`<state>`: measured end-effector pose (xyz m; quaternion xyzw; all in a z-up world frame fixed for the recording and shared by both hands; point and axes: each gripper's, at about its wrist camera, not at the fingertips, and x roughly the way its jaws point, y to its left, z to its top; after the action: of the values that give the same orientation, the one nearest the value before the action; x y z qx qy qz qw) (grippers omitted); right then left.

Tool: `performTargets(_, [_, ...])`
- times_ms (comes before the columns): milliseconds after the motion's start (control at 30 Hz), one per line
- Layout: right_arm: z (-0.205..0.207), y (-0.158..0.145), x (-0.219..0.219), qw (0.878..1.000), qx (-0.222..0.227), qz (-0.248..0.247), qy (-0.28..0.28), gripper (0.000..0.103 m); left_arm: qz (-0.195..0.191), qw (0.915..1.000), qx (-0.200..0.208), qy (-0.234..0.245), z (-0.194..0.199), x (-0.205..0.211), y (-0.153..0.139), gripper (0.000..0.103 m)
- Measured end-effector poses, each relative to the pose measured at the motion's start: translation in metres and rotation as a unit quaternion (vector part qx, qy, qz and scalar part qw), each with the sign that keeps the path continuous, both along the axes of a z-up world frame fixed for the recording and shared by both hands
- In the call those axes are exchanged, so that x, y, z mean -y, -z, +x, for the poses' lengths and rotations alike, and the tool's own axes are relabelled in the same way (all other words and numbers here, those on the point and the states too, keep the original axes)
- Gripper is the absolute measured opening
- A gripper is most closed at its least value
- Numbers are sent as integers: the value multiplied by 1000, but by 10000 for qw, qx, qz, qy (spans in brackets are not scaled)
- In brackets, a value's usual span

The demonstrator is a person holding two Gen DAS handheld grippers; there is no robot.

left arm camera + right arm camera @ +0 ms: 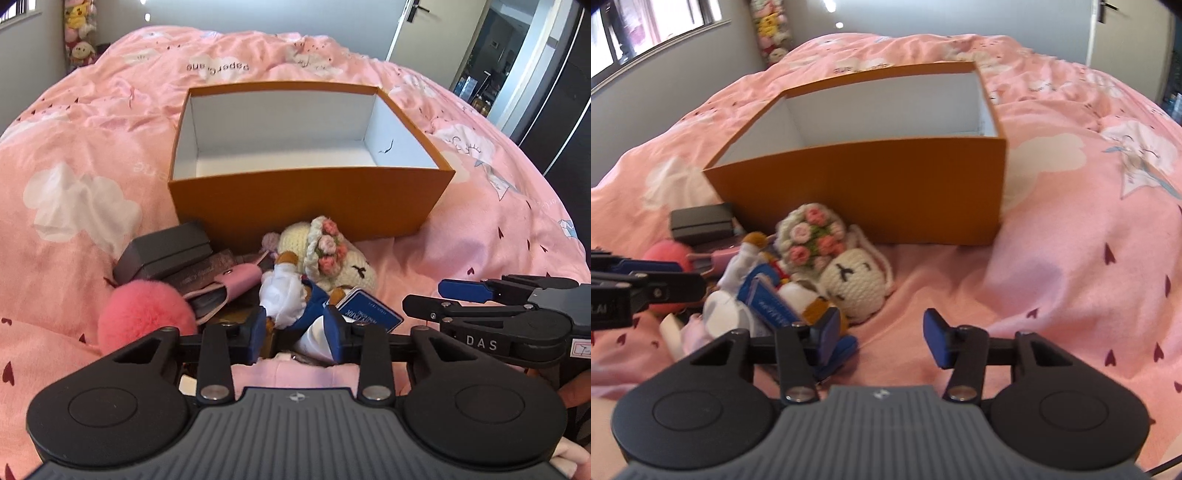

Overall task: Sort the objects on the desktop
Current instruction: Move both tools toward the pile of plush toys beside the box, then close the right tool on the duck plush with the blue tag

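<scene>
Now at the first pick, as I judge it: the orange box (pixel 310 199) sits open on the pink duvet (pixel 74 147), white inside and with nothing in it that I can see, while the pile to be sorted lies against its near wall.

Left gripper (pixel 297 328): jaws partly closed around the plush duck (pixel 291 295) in its white and blue outfit. The blue pads flank the cloth closely; from the left wrist view they look to be bearing on it, so I read this as a grip on the duck, not yet lifted.

Right gripper (pixel 884 336): jaws apart, nothing between them but bare duvet. Its left pad sits just beside a small blue item at the edge of the pile; touching or not, I cannot tell.

Pile, left to right: pink pompom (pixel 146 314), dark case (pixel 162 254) resting on a pink wallet (pixel 232 282), the duck, a blue card (pixel 369 314) lying against it, and a cream crochet doll (pixel 855 280) with a rose wreath, face up, nearest the box.

Next move, my judgement: raise the duck clear, carry it over the near wall, release inside. It is soft and floppy, so the grip may slip, and the card leaning on it may drag along. The right gripper should shift toward the doll before closing.
</scene>
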<state>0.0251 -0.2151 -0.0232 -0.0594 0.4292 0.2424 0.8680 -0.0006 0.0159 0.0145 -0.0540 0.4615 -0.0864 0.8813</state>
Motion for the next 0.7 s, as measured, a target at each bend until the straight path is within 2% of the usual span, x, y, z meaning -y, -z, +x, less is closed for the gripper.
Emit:
performTargets(33, [-1,-1,-2,9999,-5,-4,-120,48,47,10000,-8,27,0,-1,-1,34])
performTargets(200, [-7,-4,-13,9967,-148,98,-794,48,316,9985,31,446,-3,0,-6,34])
performTargets(400, [-12,5,-32,9895,-135,-213,-1424,49,459,9958,7,792,2,5,-5,34])
performTargets(500, [-7,13,-40,9841,-235,-298,-1737,53,448,9955,-82,834,5,4,-1,36])
performTargets(600, [-1,17,-46,9787,-176,-311,-2020,63,474,9950,-149,866,7,3,3,39])
performTargets(667, [4,18,-50,9768,-158,-313,-2111,64,469,9952,-160,843,7,3,5,41])
performTargets(700, [6,19,-51,9763,-152,-323,-2135,64,467,9954,-145,827,7,2,5,46])
